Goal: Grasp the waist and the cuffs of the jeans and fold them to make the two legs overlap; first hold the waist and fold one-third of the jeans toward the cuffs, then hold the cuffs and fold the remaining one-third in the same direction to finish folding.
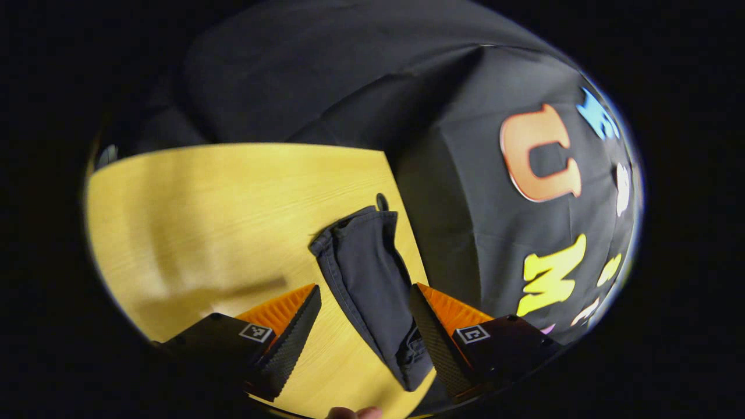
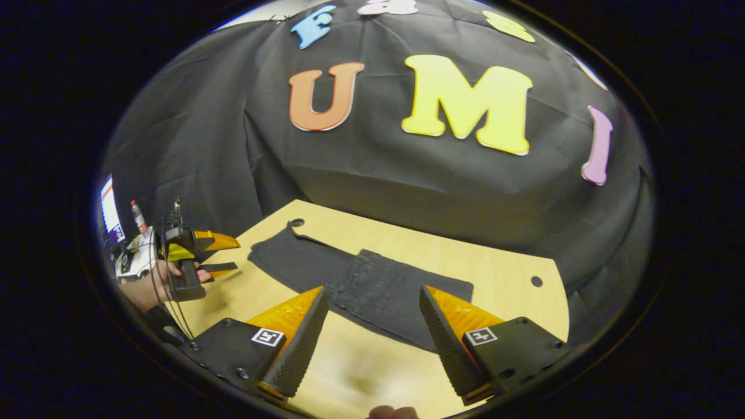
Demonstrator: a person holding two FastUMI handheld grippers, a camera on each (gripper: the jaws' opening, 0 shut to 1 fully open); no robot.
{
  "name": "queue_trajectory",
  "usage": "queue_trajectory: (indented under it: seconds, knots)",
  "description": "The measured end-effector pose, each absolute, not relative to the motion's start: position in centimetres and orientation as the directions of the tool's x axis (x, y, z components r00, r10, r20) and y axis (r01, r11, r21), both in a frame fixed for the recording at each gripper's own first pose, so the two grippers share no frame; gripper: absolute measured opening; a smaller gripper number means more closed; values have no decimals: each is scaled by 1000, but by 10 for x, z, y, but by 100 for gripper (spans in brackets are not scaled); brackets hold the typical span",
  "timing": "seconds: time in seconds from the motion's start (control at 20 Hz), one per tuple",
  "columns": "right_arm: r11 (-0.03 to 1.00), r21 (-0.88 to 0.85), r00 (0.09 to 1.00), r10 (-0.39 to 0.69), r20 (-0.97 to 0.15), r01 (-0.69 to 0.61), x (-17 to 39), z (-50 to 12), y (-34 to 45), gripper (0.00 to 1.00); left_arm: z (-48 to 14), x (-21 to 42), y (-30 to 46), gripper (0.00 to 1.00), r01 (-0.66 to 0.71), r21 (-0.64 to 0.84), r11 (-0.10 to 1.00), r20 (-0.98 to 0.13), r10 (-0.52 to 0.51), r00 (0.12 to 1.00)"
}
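Jeans (image 2: 372, 285) flat on table (image 2: 512, 273), mid-frame. Right gripper view: left gripper (image 2: 224, 256) at left, agape; right gripper (image 2: 372, 326) agape too.

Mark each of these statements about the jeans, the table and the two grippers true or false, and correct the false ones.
1. The jeans lie flat on the wooden table. True.
2. The right gripper is shut on the jeans. False: its jaws stand open, with nothing between them.
3. The left gripper is held by a hand near one end of the jeans. True.
4. The jeans are light blue. False: they are dark, nearly black.
5. The left gripper grips a cuff. False: its fingers are apart, above the cloth.
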State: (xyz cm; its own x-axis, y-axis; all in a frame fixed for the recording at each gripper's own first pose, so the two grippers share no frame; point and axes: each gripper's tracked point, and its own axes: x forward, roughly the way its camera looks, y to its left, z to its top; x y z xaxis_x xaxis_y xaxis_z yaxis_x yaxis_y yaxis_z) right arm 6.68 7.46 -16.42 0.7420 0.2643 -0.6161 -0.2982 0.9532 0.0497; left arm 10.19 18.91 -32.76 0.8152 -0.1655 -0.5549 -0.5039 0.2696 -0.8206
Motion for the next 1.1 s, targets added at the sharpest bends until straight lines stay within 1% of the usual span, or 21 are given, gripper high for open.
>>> queue_trajectory:
  seconds: [0.1,0.15,0.2,0.25,0.3,0.35,0.45,0.5,0.65,0.7,0.75,0.8,0.85,0.95,1.0,1.05,1.1]
  knots:
    - [971,38,745,206,-635,-235,57,-163,45,94,-344,113,198,98,-530,-810,252,-572,-142,808]
    - [978,31,745,176,-643,-205,52,-163,30,96,-354,115,199,98,-552,-794,257,-594,-133,793]
    - [984,24,747,150,-648,-176,48,-161,17,94,-362,116,199,98,-573,-779,256,-615,-133,777]
    - [989,21,748,124,-652,-146,42,-160,5,96,-365,118,202,98,-581,-776,245,-621,-136,772]
    - [993,23,749,104,-654,-118,41,-158,-4,94,-365,125,204,98,-582,-780,228,-618,-136,774]
    - [995,25,751,86,-655,-92,41,-158,-11,96,-366,130,203,96,-586,-780,220,-619,-132,774]
    - [998,40,752,69,-655,-56,42,-155,-17,96,-369,143,204,96,-596,-777,204,-625,-128,770]
    - [998,42,752,63,-656,-47,42,-154,-19,94,-371,149,206,96,-600,-776,195,-626,-128,769]
    - [998,53,754,68,-653,-44,41,-152,-18,94,-372,163,205,96,-587,-786,192,-613,-127,780]
    - [998,53,753,70,-654,-47,40,-153,-17,94,-371,168,203,95,-580,-792,187,-606,-127,786]
    - [997,52,749,71,-659,-48,37,-155,-18,94,-372,173,205,92,-576,-799,172,-598,-120,793]
    - [997,54,746,71,-662,-47,34,-156,-19,95,-377,177,207,91,-577,-799,168,-597,-112,794]
    - [998,57,743,69,-666,-41,32,-156,-20,95,-382,178,205,82,-579,-798,164,-598,-106,794]
    - [998,55,744,55,-666,-24,29,-156,-28,94,-387,175,206,40,-589,-794,147,-604,-88,792]
    - [999,48,750,44,-660,-16,27,-153,-32,97,-389,173,206,46,-594,-791,146,-608,-85,789]
    - [999,47,756,36,-653,-7,25,-151,-37,97,-391,172,203,38,-597,-787,152,-613,-90,785]
    - [999,47,759,30,-650,2,23,-149,-40,96,-387,171,202,34,-590,-791,160,-608,-97,788]
